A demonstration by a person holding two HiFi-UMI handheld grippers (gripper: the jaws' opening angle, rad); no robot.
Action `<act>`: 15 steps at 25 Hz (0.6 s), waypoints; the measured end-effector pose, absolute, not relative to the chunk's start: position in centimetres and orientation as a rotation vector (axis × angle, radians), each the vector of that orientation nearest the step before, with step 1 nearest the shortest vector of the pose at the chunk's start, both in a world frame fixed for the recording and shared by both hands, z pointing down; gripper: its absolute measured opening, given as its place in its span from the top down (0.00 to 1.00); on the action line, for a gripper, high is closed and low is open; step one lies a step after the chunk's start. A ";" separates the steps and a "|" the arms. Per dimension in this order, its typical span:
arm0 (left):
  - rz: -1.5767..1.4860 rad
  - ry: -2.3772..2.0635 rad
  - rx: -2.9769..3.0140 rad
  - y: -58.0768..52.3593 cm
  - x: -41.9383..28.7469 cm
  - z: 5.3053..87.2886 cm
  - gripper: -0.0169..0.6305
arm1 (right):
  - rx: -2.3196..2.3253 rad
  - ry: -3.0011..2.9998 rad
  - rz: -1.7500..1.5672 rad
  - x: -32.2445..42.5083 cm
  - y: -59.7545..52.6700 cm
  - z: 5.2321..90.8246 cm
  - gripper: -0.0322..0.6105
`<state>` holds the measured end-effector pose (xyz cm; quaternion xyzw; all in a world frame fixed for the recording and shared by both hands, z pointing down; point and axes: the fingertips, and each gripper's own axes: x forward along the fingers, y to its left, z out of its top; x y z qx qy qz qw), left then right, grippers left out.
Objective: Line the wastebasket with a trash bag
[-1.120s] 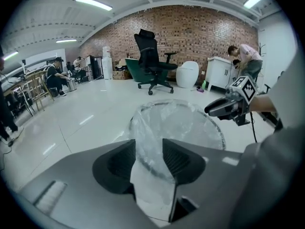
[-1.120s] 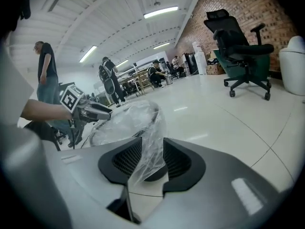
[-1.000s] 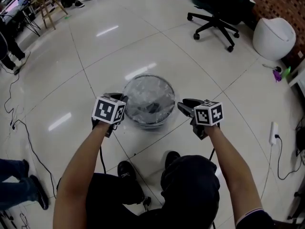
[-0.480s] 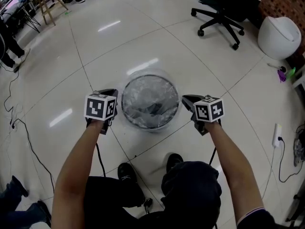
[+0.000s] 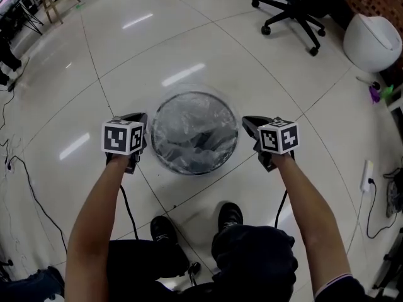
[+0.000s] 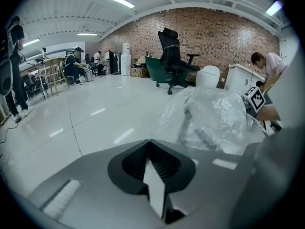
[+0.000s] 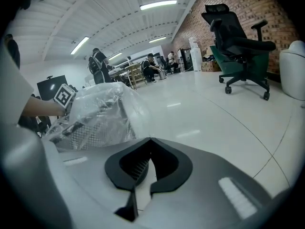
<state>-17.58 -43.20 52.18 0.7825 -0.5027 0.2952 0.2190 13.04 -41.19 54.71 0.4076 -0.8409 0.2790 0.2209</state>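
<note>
Left gripper [image 6: 150, 141] jaws: pressed together, pinching the clear trash bag [image 6: 214, 118] film.
Right gripper [image 7: 149, 138] jaws: pressed together, pinching the film on the opposite side.
Wastebasket [image 5: 192, 170]: upright on the floor [image 5: 189, 43], between both grippers; bag loose inside, spread past the rim.

A glossy, pale tiled floor [image 5: 189, 36] fills the frame and mirrors the ceiling's strip lights [image 7: 159, 5]. At the upper right a black office chair [image 5: 293, 14] stands near a brick wall [image 6: 209, 27], beside what looks like a rounded white bin [image 5: 371, 39]. A power strip [image 5: 368, 176] lies at the right edge.
</note>
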 end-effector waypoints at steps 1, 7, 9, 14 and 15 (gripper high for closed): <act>0.813 -1.387 2.161 -43.4 -17.6 52.6 0.95 | 1.127 -2.320 0.771 13.1 -41.4 55.0 0.95; 0.790 -1.370 2.124 -43.8 -18.3 55.1 0.95 | 1.096 -2.286 0.758 12.5 -42.1 56.9 0.95; 0.788 -1.356 2.115 -43.8 -18.3 56.0 0.95 | 1.080 -2.274 0.758 12.2 -42.2 57.7 0.95; 0.794 -1.321 2.078 -42.9 -18.7 58.6 0.95 | 1.057 -2.244 0.784 11.9 -41.7 59.7 0.95; 0.795 -1.311 2.074 -42.6 -18.6 59.1 0.95 | 1.053 -2.237 0.789 12.0 -41.5 60.1 0.95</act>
